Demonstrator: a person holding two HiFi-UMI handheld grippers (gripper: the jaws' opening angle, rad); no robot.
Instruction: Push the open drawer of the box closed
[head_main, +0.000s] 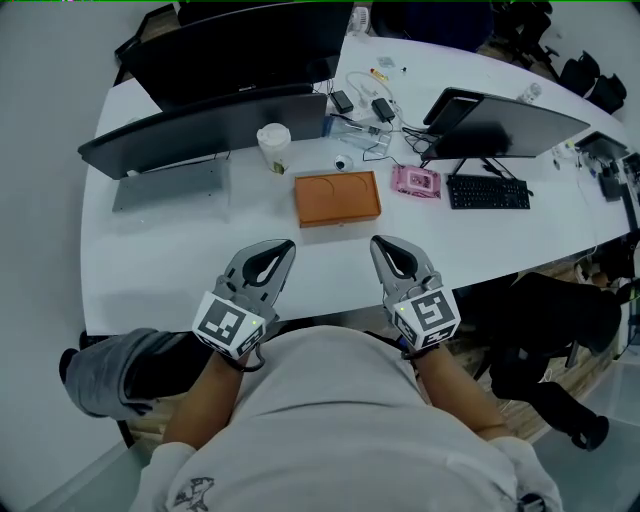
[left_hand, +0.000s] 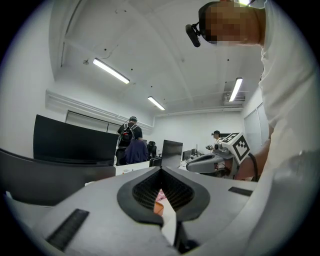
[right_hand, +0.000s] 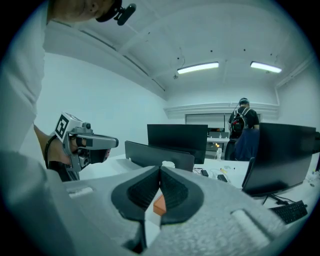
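An orange box (head_main: 337, 197) lies flat on the white table (head_main: 180, 250), in the middle, with an oval mark on its lid. No drawer shows sticking out of it from above. My left gripper (head_main: 286, 245) hovers over the table's near edge, left of and nearer than the box, jaws together and empty. My right gripper (head_main: 378, 242) is level with it on the right, also shut and empty. Neither touches the box. A sliver of the orange box (left_hand: 158, 208) shows through the left gripper's (left_hand: 161, 170) jaw hollow, and likewise the box (right_hand: 159, 204) below the right gripper's (right_hand: 160, 169) tips.
A paper cup (head_main: 274, 146), a pink packet (head_main: 415, 181), a keyboard (head_main: 488, 192), cables and dark monitors (head_main: 200, 125) stand behind and beside the box. Dark chairs (head_main: 560, 330) sit at the right. A person with a backpack (right_hand: 243, 120) stands across the room.
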